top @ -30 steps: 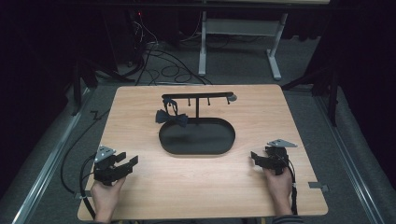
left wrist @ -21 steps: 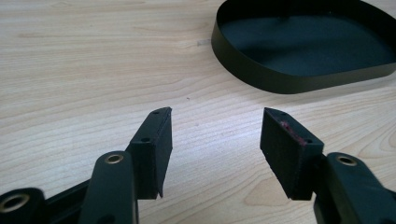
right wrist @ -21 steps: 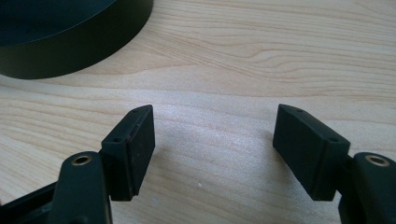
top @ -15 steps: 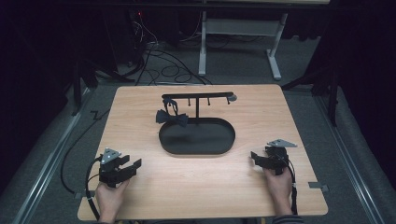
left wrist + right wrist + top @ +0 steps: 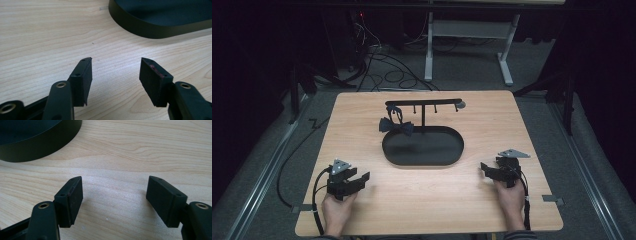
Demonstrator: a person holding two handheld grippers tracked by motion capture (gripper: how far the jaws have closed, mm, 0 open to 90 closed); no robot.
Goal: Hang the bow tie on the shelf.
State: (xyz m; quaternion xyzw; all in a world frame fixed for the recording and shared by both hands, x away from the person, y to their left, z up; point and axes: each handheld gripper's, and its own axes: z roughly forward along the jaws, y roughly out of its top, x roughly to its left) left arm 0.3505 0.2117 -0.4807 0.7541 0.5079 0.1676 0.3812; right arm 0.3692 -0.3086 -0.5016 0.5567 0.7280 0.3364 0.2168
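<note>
Currently, by label:
Left gripper (image 5: 362, 178): fingers (image 5: 82, 80) apart, empty, at the bench's (image 5: 512, 120) 7 o'clock.
Right gripper (image 5: 484, 169): fingers (image 5: 71, 197) apart, empty, at 4 o'clock.
Black tray (image 5: 422, 150): centre, between both.
Bow tie (image 5: 396, 126): tray's 11 o'clock rim.

The left tool (image 5: 115, 75) looks low across the counter (image 5: 50, 37), a pale wood-grain surface. Its two black jaws rise from the bottom edge and stand wide apart, with bare wood between them. The pad (image 5: 153, 82) on the right-hand jaw has a reddish, worn strip along its upper edge. At the upper right sits a black oval tray (image 5: 150, 27), its low wall curving past, apart from the jaws.
</note>
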